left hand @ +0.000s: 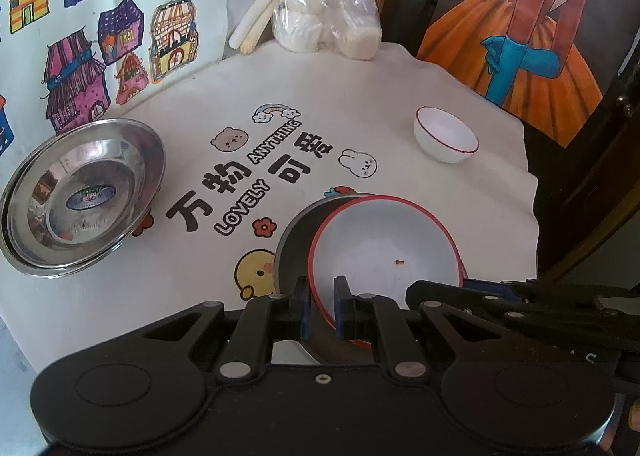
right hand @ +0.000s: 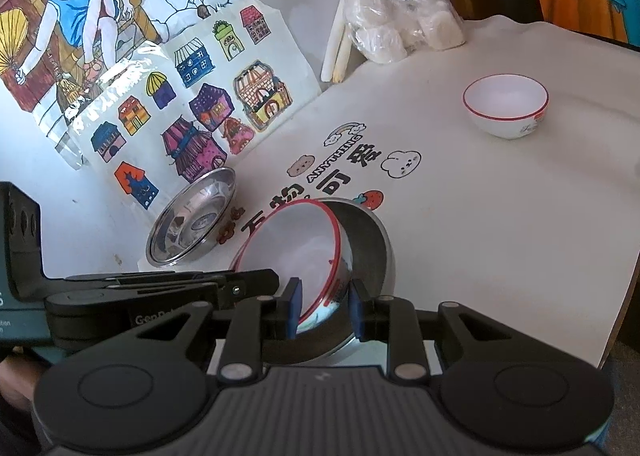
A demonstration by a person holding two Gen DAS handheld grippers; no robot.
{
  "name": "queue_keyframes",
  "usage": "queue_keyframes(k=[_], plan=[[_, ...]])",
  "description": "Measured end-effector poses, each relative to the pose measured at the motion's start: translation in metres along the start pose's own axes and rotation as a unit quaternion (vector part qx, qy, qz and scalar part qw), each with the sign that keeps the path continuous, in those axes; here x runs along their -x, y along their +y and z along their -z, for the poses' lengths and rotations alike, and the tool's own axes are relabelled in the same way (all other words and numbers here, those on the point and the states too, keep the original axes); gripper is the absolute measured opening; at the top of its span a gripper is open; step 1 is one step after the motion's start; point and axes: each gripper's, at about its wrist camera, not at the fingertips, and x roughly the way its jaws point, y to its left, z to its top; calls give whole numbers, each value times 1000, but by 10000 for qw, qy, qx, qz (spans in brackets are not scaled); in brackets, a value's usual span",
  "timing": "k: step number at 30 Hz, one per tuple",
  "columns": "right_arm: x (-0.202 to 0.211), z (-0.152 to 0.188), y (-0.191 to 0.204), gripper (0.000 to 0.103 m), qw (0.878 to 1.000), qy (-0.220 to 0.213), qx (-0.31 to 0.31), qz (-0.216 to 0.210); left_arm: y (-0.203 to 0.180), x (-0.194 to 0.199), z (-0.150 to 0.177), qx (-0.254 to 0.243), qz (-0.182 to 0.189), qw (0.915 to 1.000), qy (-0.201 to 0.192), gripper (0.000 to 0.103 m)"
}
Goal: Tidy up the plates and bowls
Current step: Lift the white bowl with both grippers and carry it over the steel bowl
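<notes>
The stainless steel plate (left hand: pixel 82 196) is polished and mirror-bright, with a glossy oval sticker at its centre. Right of it, the red-rimmed white bowl (left hand: pixel 380 252) looks like smooth glazed ceramic and sits tilted in a metal bowl (right hand: pixel 370 252), dull grey inside and shiny outside. Farther right, the small white bowl (left hand: pixel 446 134) has the same glossy glaze. All rest on a matt, slightly wrinkled printed cloth (left hand: pixel 400 88). Behind the plate, the paper drawings (left hand: pixel 100 28) look matt; the clear plastic bag (left hand: pixel 328 4) is crinkled and shiny.
</notes>
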Motion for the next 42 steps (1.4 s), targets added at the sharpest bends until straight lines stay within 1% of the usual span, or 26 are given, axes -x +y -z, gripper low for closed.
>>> queue_keyframes(k=[5, 13, 21, 32, 42], plan=[[-2, -3, 2, 28, 10000, 63, 38, 21, 0, -1, -1, 10, -26, 10000, 29, 11], [-5, -5, 6, 31, 9998, 106, 127, 80, 2, -2, -3, 30, 14, 10000, 53, 12], [-4, -4, 7, 34, 9999, 90, 126, 65, 2, -2, -3, 58, 26, 10000, 52, 13], [-3, -3, 6, 35, 9999, 59, 133, 47, 4, -1, 0, 92, 55, 9999, 56, 13], [3, -2, 1, 35, 10000, -15, 87, -35, 2, 0, -1, 78, 44, 10000, 29, 17]])
